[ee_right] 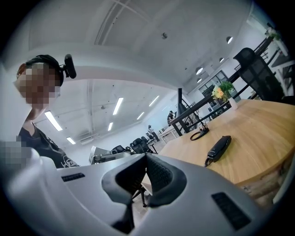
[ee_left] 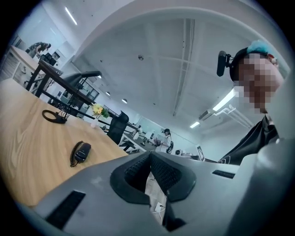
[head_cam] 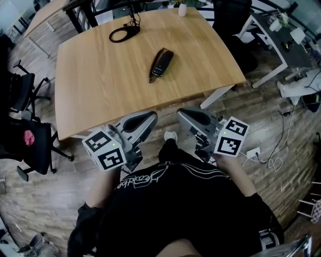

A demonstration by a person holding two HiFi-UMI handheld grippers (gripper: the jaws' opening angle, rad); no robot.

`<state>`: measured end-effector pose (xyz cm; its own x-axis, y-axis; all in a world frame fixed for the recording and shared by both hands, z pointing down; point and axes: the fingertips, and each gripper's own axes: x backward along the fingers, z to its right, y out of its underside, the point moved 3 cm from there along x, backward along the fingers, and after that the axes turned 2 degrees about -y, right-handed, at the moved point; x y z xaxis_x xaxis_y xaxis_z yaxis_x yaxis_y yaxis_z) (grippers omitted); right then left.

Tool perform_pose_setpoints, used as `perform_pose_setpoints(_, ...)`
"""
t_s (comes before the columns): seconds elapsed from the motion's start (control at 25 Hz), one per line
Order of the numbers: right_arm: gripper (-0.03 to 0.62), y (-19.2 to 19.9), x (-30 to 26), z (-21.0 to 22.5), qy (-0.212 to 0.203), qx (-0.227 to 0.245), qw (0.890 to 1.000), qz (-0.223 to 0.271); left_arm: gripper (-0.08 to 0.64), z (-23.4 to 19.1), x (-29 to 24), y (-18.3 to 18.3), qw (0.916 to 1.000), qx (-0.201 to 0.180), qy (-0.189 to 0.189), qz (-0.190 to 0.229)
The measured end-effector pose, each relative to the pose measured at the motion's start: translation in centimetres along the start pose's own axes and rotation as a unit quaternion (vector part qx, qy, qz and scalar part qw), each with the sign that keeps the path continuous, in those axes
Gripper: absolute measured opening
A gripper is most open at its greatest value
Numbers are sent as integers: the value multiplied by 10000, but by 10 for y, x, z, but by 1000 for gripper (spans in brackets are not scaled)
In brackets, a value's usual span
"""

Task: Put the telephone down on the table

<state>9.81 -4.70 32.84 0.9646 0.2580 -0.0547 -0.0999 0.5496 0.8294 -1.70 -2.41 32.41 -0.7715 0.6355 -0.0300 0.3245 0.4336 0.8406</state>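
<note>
Wood-grain fills the upper half of the head view, where a pale table [head_cam: 95, 85] stands in an open office with black chairs [head_cam: 27, 135] at its left and a plank floor [head_cam: 45, 201] below. The telephone [head_cam: 161, 64] lies flat near the table's middle, touched by nothing. Both tongs are held off the table's near edge, close to the person's black shirt [head_cam: 175, 201], so the telephone is well ahead of them and well apart. In the head view it sits roughly between the lines along which the two point. The left tongs [head_cam: 150, 117] are closed tip to tip with nothing between the ribbed pads, and from their own view the telephone shows off to the left of the jaws. The right tongs [head_cam: 181, 113] are likewise pressed together and empty (from their view the telephone shows to the right, farther along the table). The telephone is a black, elongated handset lying on a diagonal, its far end turned toward the right. Its dark coiled cord [head_cam: 152, 75] is bunched along the near left side. Farther back on the table lie a black cable loop [head_cam: 124, 33] and, at the far edge, a small white vase [head_cam: 182, 9]; both are well clear of the handset.
</note>
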Motion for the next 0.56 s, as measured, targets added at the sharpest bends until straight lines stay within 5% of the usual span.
perform_pose_setpoints(0.4, 40, 16, 8, -10, 69, -81, 9999, -80, 8, 10, 7, 11, 9999, -64, -43, 141)
perform_pose_setpoints(0.56, 38, 24, 10, -22, -43, -224, 9997, -48, 8, 23, 13, 16, 9995, 20, 306, 119)
